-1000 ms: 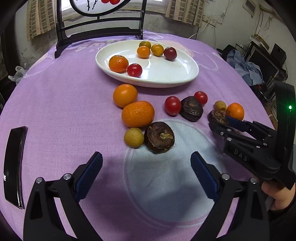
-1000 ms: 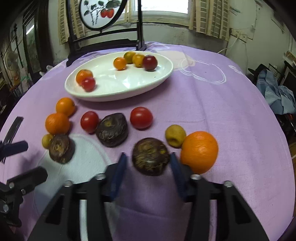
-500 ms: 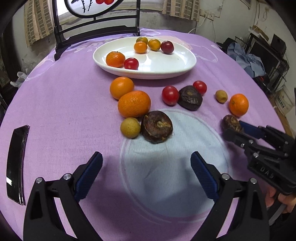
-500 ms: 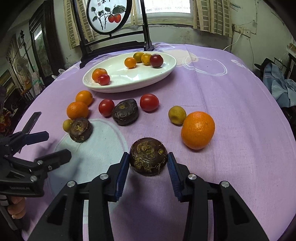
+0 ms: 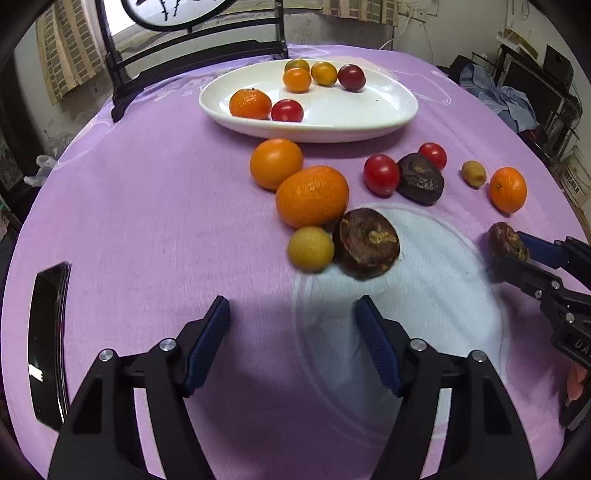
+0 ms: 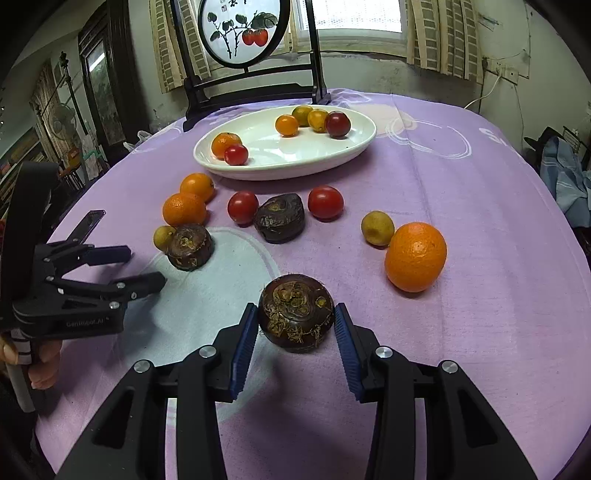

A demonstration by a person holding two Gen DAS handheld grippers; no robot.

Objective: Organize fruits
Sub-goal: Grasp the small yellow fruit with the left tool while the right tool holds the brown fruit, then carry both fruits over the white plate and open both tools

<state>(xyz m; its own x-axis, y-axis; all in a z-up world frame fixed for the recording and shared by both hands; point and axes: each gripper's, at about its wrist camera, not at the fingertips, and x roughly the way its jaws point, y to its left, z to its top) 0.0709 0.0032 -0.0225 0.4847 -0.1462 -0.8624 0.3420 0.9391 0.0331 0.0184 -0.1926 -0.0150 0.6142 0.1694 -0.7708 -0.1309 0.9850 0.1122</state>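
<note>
Item: water chestnut (image 6: pixel 294 316), dark brown, squat and round, with ringed crown and pale fibres (skin rough and flaking), lifted clear of the purple tablecloth (image 6: pixel 480 332) between the right gripper's (image 6: pixel 294 334) blue pads (image 6: pixel 244 343), which clamp its sides. Writing: "Genrobot.AI" reads on the left gripper's (image 5: pixel 292 332) body. That gripper's jaws have just been closing, stand about half apart, nothing between them; another chestnut (image 5: pixel 365 243) lies just ahead.

Daylight from rear window (image 6: pixel 354 22); dim interior; soft shadows on table (image 6: pixel 480 295); strong fisheye curvature, dark vignetted corners; slight blur.
</note>
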